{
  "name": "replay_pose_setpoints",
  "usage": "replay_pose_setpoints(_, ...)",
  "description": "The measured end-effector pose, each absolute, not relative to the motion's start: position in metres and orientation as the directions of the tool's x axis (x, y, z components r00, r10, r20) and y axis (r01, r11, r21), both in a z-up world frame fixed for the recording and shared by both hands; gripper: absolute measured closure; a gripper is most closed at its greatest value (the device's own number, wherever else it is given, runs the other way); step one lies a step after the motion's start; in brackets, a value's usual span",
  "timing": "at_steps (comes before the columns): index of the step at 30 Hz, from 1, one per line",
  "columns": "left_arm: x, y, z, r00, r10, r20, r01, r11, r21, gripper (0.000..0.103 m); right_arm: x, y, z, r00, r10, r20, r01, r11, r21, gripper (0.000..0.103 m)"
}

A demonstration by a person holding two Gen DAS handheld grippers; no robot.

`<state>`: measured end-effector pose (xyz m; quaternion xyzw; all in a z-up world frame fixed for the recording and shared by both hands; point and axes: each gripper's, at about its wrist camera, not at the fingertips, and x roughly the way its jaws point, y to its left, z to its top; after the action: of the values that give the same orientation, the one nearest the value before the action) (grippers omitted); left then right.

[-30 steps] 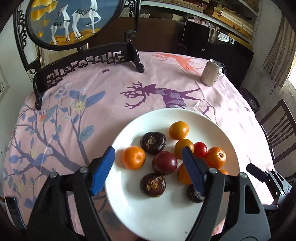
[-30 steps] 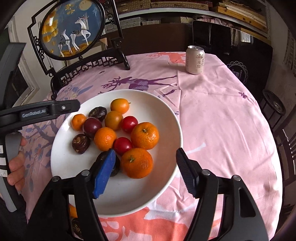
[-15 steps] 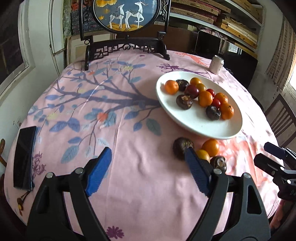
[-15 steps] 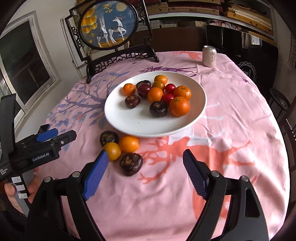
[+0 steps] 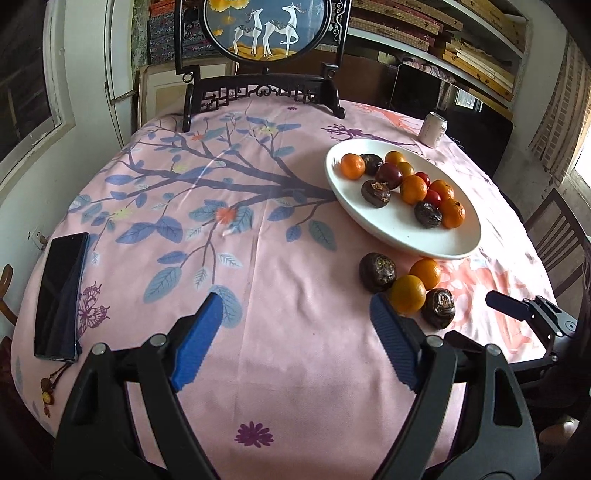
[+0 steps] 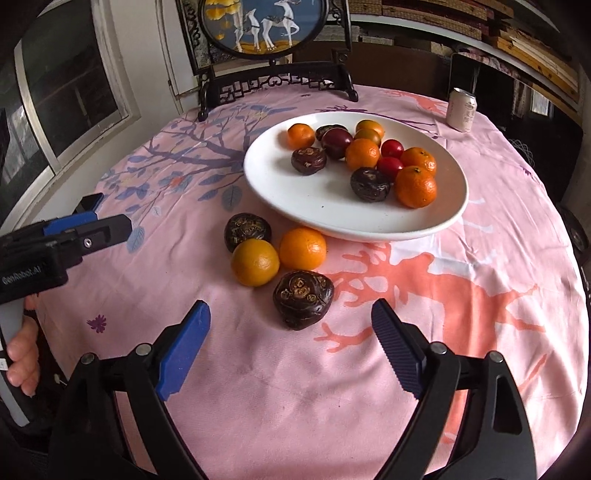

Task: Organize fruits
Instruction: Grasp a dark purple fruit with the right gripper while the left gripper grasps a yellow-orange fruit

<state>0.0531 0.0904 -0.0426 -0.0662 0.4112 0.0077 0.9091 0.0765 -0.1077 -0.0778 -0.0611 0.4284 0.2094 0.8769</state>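
Pink cloth fills the left wrist view, covering the round desk (image 5: 295,332) under us. Our left tool (image 5: 291,326) hangs wide open over bare cloth, nothing between its blue pads. Off to the right sits the white plate (image 5: 391,229), loaded with oranges, dark wrinkled fruits and small red ones. Just in front of the plate, four loose fruits cluster on the cloth: a dark fruit (image 5: 377,272), a mandarin (image 5: 426,273), a yellower orange (image 5: 406,294) right by our right-hand pad, and another dark one (image 5: 439,308). A black phone (image 5: 61,295) lies at the far left edge, a drink can (image 5: 433,129) stands beyond the plate, and a deer screen (image 5: 273,27) rises at the back. The right tool (image 5: 532,317) pokes in at the right edge.

Over to the right wrist view: our right tool (image 6: 291,339) is spread wide and holds nothing. The nearest dark fruit (image 6: 303,299) sits just ahead, between the pad tips. Behind it, the orange (image 6: 255,262) and mandarin (image 6: 303,248) touch, with the other dark fruit (image 6: 247,230) behind them, near the plate rim (image 6: 369,230). The left tool (image 6: 66,236) enters from the left, gripped by a hand (image 6: 22,362).
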Motion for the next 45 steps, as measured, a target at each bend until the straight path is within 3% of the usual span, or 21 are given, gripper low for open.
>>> replay_pose_setpoints(2, 0.053, 0.093, -0.043, 0.657, -0.041, -0.752, -0.07, 0.991, -0.115, 0.019, 0.081, -0.104, -0.085, 0.535, 0.306, -0.788, -0.433, 0.9, 0.056, 0.023)
replay_pose_setpoints(4, 0.052, 0.093, -0.043, 0.653, -0.044, -0.756, -0.07, 0.991, -0.118, 0.019, 0.087, -0.1, -0.092, 0.511, 0.311, -0.802, -0.444, 0.894, 0.063, 0.042)
replay_pose_setpoints(6, 0.052, 0.091, -0.043, 0.648, -0.053, -0.759, -0.06, 0.991, -0.12, 0.019, 0.095, -0.097, -0.1, 0.507, 0.289, -0.812, -0.436, 0.899, 0.048, 0.045)
replay_pose_setpoints(9, 0.052, 0.083, -0.043, 0.644, -0.06, -0.762, -0.041, 0.993, -0.113, 0.019, 0.1, -0.096, -0.108, 0.513, 0.254, -0.82, -0.421, 0.907, 0.017, 0.06)
replay_pose_setpoints(23, 0.089, -0.004, -0.084, 0.577, -0.099, -0.811, 0.063, 0.995, -0.077, 0.019, 0.066, -0.191, -0.079, 0.588, 0.272, -0.762, -0.236, 0.958, 0.16, 0.06)
replay_pose_setpoints(28, 0.109, -0.013, -0.097, 0.54, -0.096, -0.836, 0.043, 0.995, -0.086, 0.04, 0.061, -0.208, -0.079, 0.593, 0.292, -0.75, -0.217, 0.955, 0.2, 0.06)
replay_pose_setpoints(32, 0.116, -0.015, -0.099, 0.537, -0.088, -0.839, 0.029, 0.996, -0.086, 0.049, 0.061, -0.211, -0.079, 0.595, 0.304, -0.744, -0.219, 0.952, 0.214, 0.06)
replay_pose_setpoints(34, 0.114, -0.016, -0.098, 0.537, -0.118, -0.835, 0.052, 0.993, -0.107, 0.067, 0.061, -0.209, -0.08, 0.59, 0.308, -0.747, -0.221, 0.951, 0.217, 0.06)
replay_pose_setpoints(45, 0.082, 0.009, -0.08, 0.544, -0.178, -0.82, 0.06, 0.983, -0.174, 0.067, 0.058, -0.188, -0.076, 0.578, 0.324, -0.749, -0.252, 0.944, 0.214, 0.06)
